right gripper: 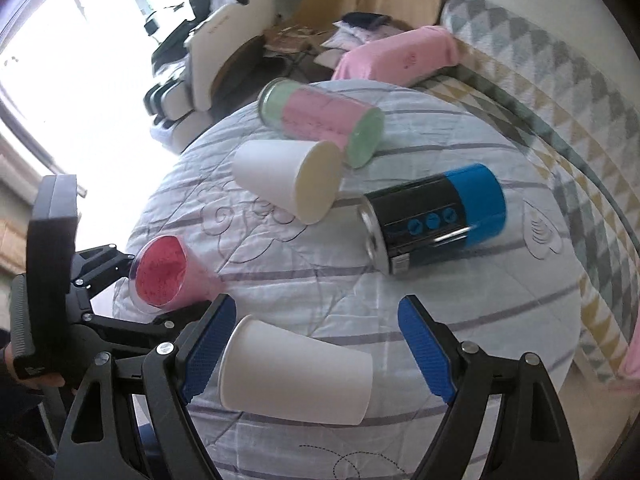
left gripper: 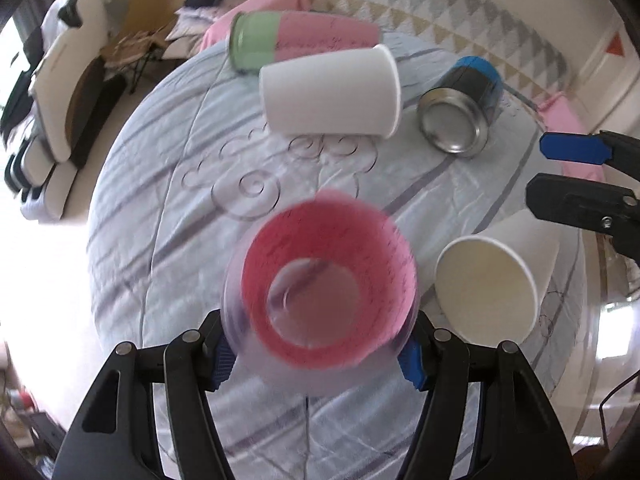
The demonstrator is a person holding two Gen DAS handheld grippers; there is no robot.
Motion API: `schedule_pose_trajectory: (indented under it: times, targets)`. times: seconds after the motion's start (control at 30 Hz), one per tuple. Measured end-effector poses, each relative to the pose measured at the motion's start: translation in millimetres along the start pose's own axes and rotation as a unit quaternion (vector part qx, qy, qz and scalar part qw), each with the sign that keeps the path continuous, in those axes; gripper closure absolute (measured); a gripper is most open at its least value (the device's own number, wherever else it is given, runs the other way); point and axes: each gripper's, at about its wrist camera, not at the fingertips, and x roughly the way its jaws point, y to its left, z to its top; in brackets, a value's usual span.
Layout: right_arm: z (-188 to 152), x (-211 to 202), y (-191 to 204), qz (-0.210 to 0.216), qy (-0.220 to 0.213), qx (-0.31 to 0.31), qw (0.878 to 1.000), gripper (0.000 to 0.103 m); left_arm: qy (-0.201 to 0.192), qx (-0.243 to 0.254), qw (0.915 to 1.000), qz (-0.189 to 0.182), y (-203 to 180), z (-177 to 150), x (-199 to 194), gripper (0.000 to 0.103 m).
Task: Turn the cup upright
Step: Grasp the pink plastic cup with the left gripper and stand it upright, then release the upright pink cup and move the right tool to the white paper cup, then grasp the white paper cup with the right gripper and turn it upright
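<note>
My left gripper [left gripper: 320,354] is shut on a clear plastic cup with a pink lining [left gripper: 326,292]; the cup is tilted with its mouth toward the camera and looks blurred. It also shows at the left of the right wrist view [right gripper: 166,274], mouth up and leaning. My right gripper [right gripper: 316,344] is open, its blue pads on either side of a white paper cup [right gripper: 296,372] lying on its side, not touching it. That paper cup shows in the left wrist view [left gripper: 492,276], with the right gripper [left gripper: 560,172] just above it.
On the round table's striped light-blue cloth [left gripper: 160,208] lie a second white paper cup [left gripper: 332,92], a pink-and-green cup [left gripper: 296,40] and a black-and-blue metal can [left gripper: 460,108], all on their sides. A sofa and chairs stand behind.
</note>
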Motion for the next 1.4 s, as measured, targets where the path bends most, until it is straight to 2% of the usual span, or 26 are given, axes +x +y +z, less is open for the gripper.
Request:
schedule_pose_trajectory:
  times: [0.07, 0.17, 0.4, 0.5, 0.57, 0.8, 0.93, 1.03, 1.1, 1.17, 1.23, 1.4]
  targets:
    - [-0.4, 1.0, 0.7, 0.009, 0.000, -0.009, 1.000, 0.019, 0.000, -0.015, 0.9999, 0.006, 3.4, -0.2, -1.9, 0.026]
    - [-0.2, 0.6, -0.1, 0.016, 0.004, -0.021, 1.000, 0.019, -0.013, -0.031, 0.9994, 0.010, 1.4, -3.6, -10.0, 0.019]
    - [0.9, -10.9, 3.3, 0.030, 0.020, -0.062, 0.997, 0.019, -0.012, -0.086, 0.9961, 0.016, 4.1, -11.9, -42.2, 0.017]
    - [-1.3, -15.9, 10.9, 0.040, 0.043, -0.105, 0.993, 0.019, -0.007, -0.109, 0.9939, 0.015, 10.3, -20.4, -61.1, 0.016]
    - [-3.7, -17.2, 17.4, 0.036, 0.055, -0.141, 0.988, 0.019, -0.012, -0.124, 0.9922, 0.000, 14.7, -26.6, -74.7, 0.014]
    - [-12.0, -11.5, 42.8, 0.028, 0.114, -0.268, 0.956, 0.019, -0.009, -0.139, 0.9902, -0.015, 27.5, -37.0, -91.6, 0.012]
    - [-22.1, 4.5, 66.4, 0.008, 0.147, -0.351, 0.925, 0.019, 0.008, -0.137, 0.9905, -0.015, 29.5, -40.0, -83.3, 0.012]
    - [-33.4, 17.4, 83.4, -0.010, 0.159, -0.424, 0.892, 0.019, 0.012, -0.136, 0.9906, -0.014, 27.7, -47.2, -79.1, 0.012]
    - [-40.0, 28.2, 89.0, -0.010, 0.174, -0.455, 0.873, 0.019, 0.020, -0.145, 0.9891, -0.019, 27.2, -53.5, -74.5, 0.012]
    - [-44.8, 36.5, 91.0, -0.015, 0.181, -0.477, 0.860, 0.019, 0.025, -0.159, 0.9867, -0.019, 25.3, -61.2, -70.2, 0.012]
    - [-48.2, 43.5, 89.9, -0.012, 0.184, -0.493, 0.850, 0.019, 0.022, -0.177, 0.9839, -0.016, 22.2, -67.6, -68.0, 0.012]
    - [-42.5, 49.5, 84.6, 0.013, 0.163, -0.510, 0.844, 0.019, 0.017, -0.237, 0.9712, 0.001, 8.9, -86.2, -61.1, 0.012]
